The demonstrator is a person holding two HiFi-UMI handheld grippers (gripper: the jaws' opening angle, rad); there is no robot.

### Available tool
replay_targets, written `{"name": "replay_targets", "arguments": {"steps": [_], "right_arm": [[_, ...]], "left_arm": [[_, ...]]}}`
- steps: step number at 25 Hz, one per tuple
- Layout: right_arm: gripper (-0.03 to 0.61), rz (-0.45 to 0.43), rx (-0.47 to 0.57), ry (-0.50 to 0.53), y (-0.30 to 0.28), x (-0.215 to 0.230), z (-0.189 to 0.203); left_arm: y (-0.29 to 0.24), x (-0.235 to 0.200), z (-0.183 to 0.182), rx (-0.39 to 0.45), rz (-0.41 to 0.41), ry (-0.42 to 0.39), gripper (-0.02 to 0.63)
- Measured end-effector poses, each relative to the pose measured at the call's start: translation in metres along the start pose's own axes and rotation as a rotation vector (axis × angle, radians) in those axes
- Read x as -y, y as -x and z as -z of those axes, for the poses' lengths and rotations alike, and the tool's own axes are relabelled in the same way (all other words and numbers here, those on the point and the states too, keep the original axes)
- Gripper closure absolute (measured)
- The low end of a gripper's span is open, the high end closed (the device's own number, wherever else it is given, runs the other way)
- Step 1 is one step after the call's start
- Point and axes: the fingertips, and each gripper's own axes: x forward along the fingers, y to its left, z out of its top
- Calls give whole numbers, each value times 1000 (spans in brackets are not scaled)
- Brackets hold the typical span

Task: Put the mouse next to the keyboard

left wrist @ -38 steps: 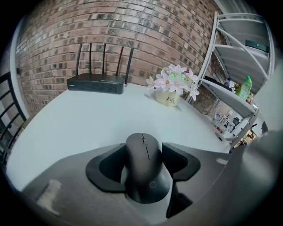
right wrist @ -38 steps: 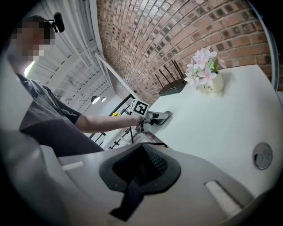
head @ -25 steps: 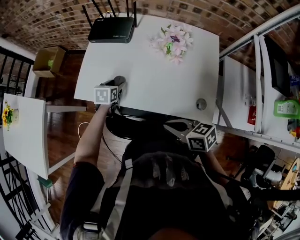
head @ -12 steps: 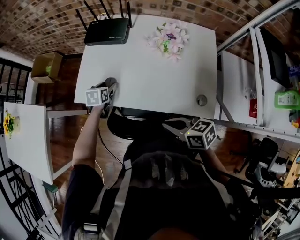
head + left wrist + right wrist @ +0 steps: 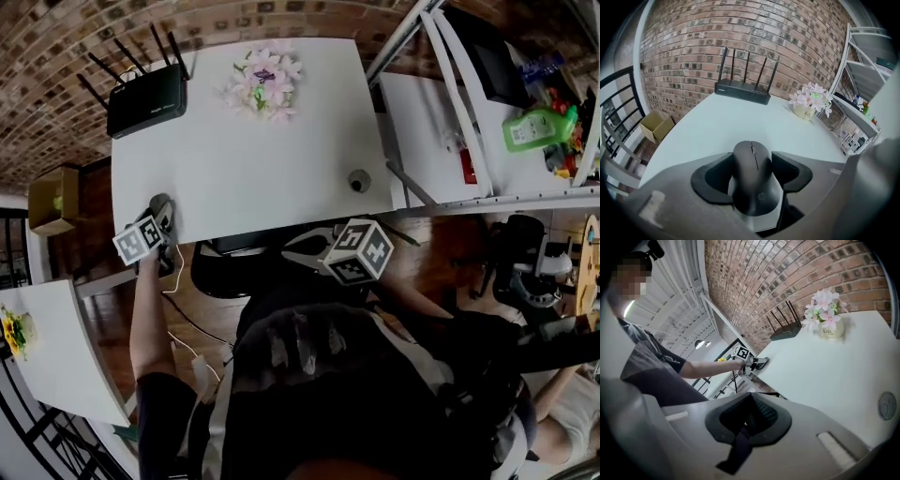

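On the table (image 5: 281,169), router (image 5: 145,98) and flowers (image 5: 262,80) stand behind mouse (image 5: 752,178).

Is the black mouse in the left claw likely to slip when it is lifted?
Possibly: the mouse has a smooth, rounded shell, and the left claw presses only its curved sides. It looks rigid and small, so probably light.

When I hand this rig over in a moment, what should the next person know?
Left gripper: shut on the mouse, at the near left corner of the table.
Right gripper: shut, empty, held off the table's near edge.
Keyboard: not seen in any view.
Done: mouse gripped.
To do: find the keyboard, set the mouse beside it, let go.
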Motion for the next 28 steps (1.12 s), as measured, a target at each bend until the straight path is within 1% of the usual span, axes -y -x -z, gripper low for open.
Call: {"name": "replay_targets", "arguments": {"steps": [5,12,16,19,23,28], "right_arm": [[572,8,14,-2,-2,-1,-5],[572,30,23,-2,1,-3,-6],[572,35,27,-30,4,-5,-3],[572,49,37,-10,5,-4,-5],[572,56,44,-12,4,-4,-3],[572,47,41,-6,10,-12,4]], "left_arm": [[0,-7,-3,-5,5,-11,344],[3,-22,-7,5,-6,-3,344],[5,-34,-10,7,-23,5,344],[8,-45,-13,16,-39,10,344],[12,-58,-11,23,-61,19,344],[24,-78,-7,36,-96,32,344]]}}
